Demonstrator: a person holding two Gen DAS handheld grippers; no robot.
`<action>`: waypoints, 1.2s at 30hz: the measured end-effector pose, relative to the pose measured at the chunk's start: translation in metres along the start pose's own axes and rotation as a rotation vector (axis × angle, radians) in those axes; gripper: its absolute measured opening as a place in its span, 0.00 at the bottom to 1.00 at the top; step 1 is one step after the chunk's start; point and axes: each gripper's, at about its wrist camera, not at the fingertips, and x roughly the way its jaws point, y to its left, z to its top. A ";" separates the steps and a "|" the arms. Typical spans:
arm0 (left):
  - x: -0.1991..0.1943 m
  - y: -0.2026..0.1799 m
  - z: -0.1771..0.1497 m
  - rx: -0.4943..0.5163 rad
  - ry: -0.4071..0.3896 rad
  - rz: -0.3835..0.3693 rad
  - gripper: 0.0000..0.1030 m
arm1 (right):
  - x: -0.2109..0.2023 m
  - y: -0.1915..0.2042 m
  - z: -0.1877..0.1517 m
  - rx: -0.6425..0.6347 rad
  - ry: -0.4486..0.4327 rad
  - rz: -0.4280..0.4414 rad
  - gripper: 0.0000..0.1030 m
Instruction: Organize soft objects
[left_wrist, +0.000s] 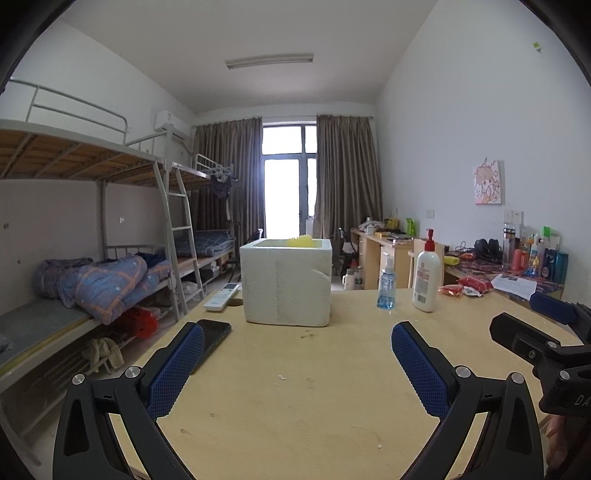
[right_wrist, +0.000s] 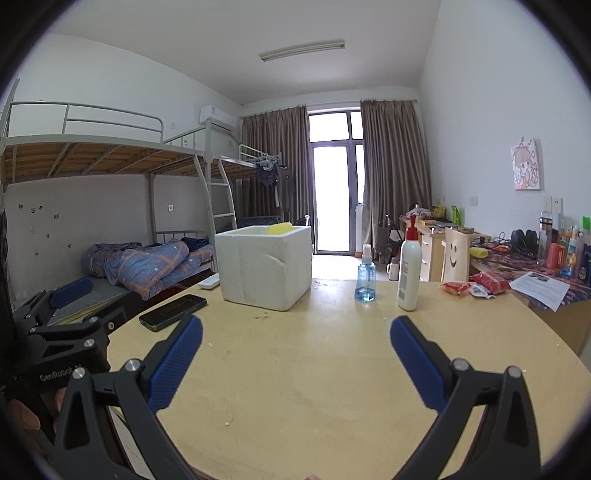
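From the L side we see a phone (left_wrist: 211, 338) flat on the table (left_wrist: 303, 387), w/ our left gripper (left_wrist: 297, 338) spread wide, nothing held. Center: foam box (left_wrist: 286, 282), yellow soft toy (left_wrist: 301, 242) poking above its rim. Rt: spray bottle (left_wrist: 386, 282), lotion bottle (left_wrist: 426, 275). Our right gripper (right_wrist: 295, 332) likewise spread, nothing between the fingers.

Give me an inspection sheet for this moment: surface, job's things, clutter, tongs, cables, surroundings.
Surface: pale wooden table, a few specks on it.
Job's things: white foam box at the far middle; a yellow ridged object shows above its rim.
Clutter: black phone, white remote, blue spray bottle, white pump bottle, red packets.
Tongs: left tongs open, empty; right tongs open, empty.
Cables: nothing seen on the table.
Surroundings: bunk beds left, cluttered desk right, curtained glass door behind.
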 end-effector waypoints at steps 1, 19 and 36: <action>-0.001 -0.001 -0.001 0.004 0.000 -0.004 0.99 | -0.001 0.001 0.000 0.001 -0.002 0.003 1.00; -0.010 -0.004 -0.002 0.017 0.000 -0.023 0.99 | -0.007 0.002 -0.003 0.006 -0.001 0.012 1.00; -0.011 -0.002 -0.001 0.018 0.004 -0.024 0.99 | -0.004 0.002 -0.003 0.010 0.005 0.026 1.00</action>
